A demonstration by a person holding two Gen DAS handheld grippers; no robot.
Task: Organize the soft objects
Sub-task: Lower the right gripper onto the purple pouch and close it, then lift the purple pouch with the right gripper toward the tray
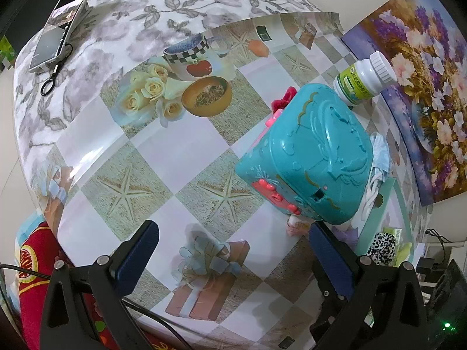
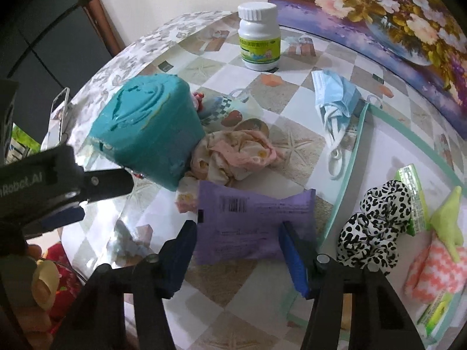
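Note:
A purple soft packet (image 2: 254, 218) lies flat just left of the mint-rimmed tray (image 2: 346, 183). My right gripper (image 2: 238, 227) points down over it, its blue pads pressed on the packet's two sides. A crumpled pink and cream cloth (image 2: 233, 154) rests behind the packet against the teal toy box (image 2: 146, 131). A blue face mask (image 2: 335, 96) hangs over the tray's far corner. Inside the tray sit a leopard-print scrunchie (image 2: 376, 221) and a pink and green plush (image 2: 437, 262). My left gripper (image 1: 233, 233) hovers open over bare tablecloth, left of the teal box (image 1: 306, 151).
A white pill bottle (image 2: 258, 38) stands at the back by a flower painting (image 2: 394, 14). A phone (image 1: 61, 26) and a looped black cord (image 1: 54, 73) lie far left. Green packets (image 2: 411, 201) lie in the tray. A red cloth (image 1: 38, 277) hangs off the near edge.

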